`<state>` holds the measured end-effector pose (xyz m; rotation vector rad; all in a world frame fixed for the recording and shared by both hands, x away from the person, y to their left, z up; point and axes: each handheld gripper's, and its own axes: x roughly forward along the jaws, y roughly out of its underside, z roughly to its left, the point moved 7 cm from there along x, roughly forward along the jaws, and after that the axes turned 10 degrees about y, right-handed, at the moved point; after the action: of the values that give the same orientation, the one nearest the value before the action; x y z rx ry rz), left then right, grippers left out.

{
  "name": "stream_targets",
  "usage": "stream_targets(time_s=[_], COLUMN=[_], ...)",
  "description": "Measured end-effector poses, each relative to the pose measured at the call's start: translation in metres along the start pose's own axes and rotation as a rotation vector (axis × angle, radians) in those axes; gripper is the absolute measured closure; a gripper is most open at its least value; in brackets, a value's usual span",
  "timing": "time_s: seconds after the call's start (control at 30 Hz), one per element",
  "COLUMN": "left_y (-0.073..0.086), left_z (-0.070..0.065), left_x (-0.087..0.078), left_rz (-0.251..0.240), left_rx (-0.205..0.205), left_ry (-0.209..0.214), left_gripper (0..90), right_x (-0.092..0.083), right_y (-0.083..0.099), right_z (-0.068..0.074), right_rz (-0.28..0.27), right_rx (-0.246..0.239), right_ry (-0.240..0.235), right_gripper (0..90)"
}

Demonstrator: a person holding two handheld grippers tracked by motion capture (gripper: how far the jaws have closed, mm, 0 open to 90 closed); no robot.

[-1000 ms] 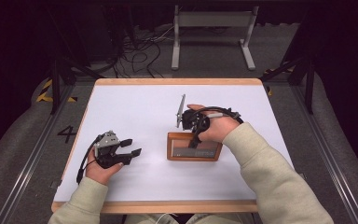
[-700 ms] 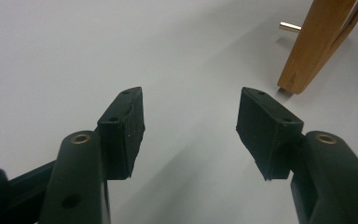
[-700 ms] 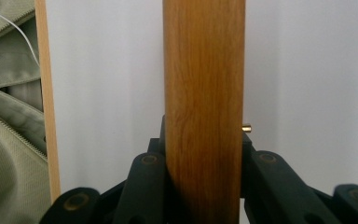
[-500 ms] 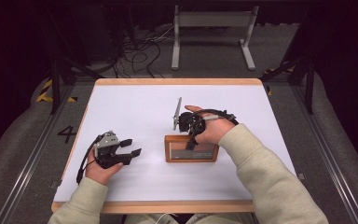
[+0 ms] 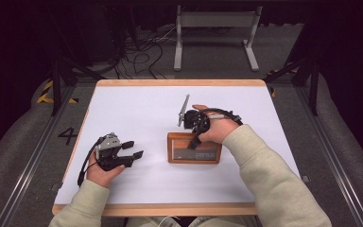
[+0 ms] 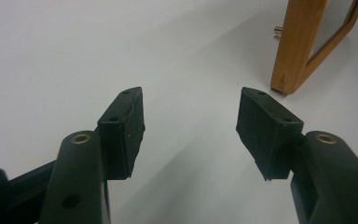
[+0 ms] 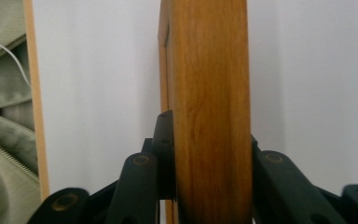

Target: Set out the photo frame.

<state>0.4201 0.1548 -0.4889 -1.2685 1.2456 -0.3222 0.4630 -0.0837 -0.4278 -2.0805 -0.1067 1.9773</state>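
A wooden picture frame [image 5: 194, 154] stands on its edge on the white table top [image 5: 137, 109], right of centre. My right gripper [image 5: 194, 140] comes down over its top edge, and its jaws have just been opening. In the right gripper view the frame's wooden edge [image 7: 209, 84] runs up between the jaws, and both black pads [image 7: 165, 140] still lie against it. At the table's near left my left gripper [image 5: 133, 149] is open and holds nothing, pointing right toward the frame. The left gripper view has the frame's corner [image 6: 298, 46] ahead of the open gripper [image 6: 191, 126].
The table has a wooden rim [image 5: 179, 82]. Beyond its far edge are tangled cables [image 5: 132, 52] and a grey metal stand [image 5: 217, 28] on the floor. Rails [image 5: 28, 161] run along the floor on both sides. A beige sleeve [image 7: 4, 140] lies near the table's front edge.
The right hand and the frame have shifted slightly to the left. The left gripper has stayed where it was.
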Motion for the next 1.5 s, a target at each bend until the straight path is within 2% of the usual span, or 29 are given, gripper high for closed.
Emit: stream_targets(time_s=[0.1, 0.3, 0.4, 0.53, 0.63, 0.67, 0.7, 0.73, 0.83, 1.0, 1.07, 1.13, 1.17, 1.2, 1.5], left_y=[0.0, 0.0, 0.0, 0.0, 0.0, 0.0, 0.0, 0.0, 0.002, 0.003, 0.003, 0.003, 0.003, 0.003, 0.0], left_z=[0.0, 0.001, 0.001, 0.0, 0.001, 0.001, 0.001, 0.001, 0.001, 0.001, 0.0, 0.0, 0.0, 0.0, -0.003], left_x=[0.0, 0.0, -0.001, 0.0, 0.001, 0.002, 0.002, 0.002, 0.001, -0.002, -0.003, -0.004, -0.004, -0.004, -0.005], left_rz=[-0.001, -0.002, 0.0, 0.0, 0.0, 0.0, 0.0, 0.002, 0.006, -0.002, -0.005, -0.012, -0.013, -0.011, -0.018], left_rx=[0.0, 0.004, 0.005, 0.001, 0.006, 0.005, 0.005, 0.005, 0.003, -0.008, -0.016, -0.018, -0.021, -0.023, -0.021], left_ry=[0.0, -0.001, -0.005, -0.005, -0.001, -0.001, -0.001, -0.002, -0.003, -0.008, -0.007, -0.002, 0.0, 0.003, 0.014], left_gripper=[41.8, 41.5, 41.4, 41.2, 41.1, 41.0, 41.0, 41.0, 40.9, 40.2, 39.9, 39.3, 39.3, 39.3, 37.3], right_x=[0.0, 0.001, 0.004, 0.002, -0.002, -0.004, -0.004, -0.005, -0.015, -0.031, -0.037, -0.046, -0.046, -0.053, -0.076], right_y=[0.001, 0.003, 0.006, 0.006, 0.007, 0.01, 0.01, 0.011, 0.014, 0.024, 0.03, 0.039, 0.039, 0.046, 0.077], right_z=[-0.004, -0.011, -0.013, -0.014, -0.014, -0.014, -0.014, -0.014, -0.016, -0.016, -0.017, -0.016, -0.016, -0.016, -0.014], right_rz=[-0.005, -0.02, -0.02, -0.038, -0.049, -0.044, -0.044, -0.054, -0.1, -0.157, -0.184, -0.239, -0.239, -0.268, -0.335], right_rx=[0.009, 0.069, 0.077, 0.103, 0.141, 0.178, 0.178, 0.191, 0.183, 0.214, 0.233, 0.28, 0.28, 0.306, 0.372], right_ry=[0.024, 0.073, 0.094, 0.103, 0.108, 0.106, 0.106, 0.109, 0.15, 0.198, 0.218, 0.249, 0.249, 0.268, 0.314], right_gripper=[65.8, 45.7, 36.4, 33.2, 28.7, 26.9, 26.9, 25.6, 21.2, 14.9, 13.4, 11.3, 11.3, 10.2, 8.0])
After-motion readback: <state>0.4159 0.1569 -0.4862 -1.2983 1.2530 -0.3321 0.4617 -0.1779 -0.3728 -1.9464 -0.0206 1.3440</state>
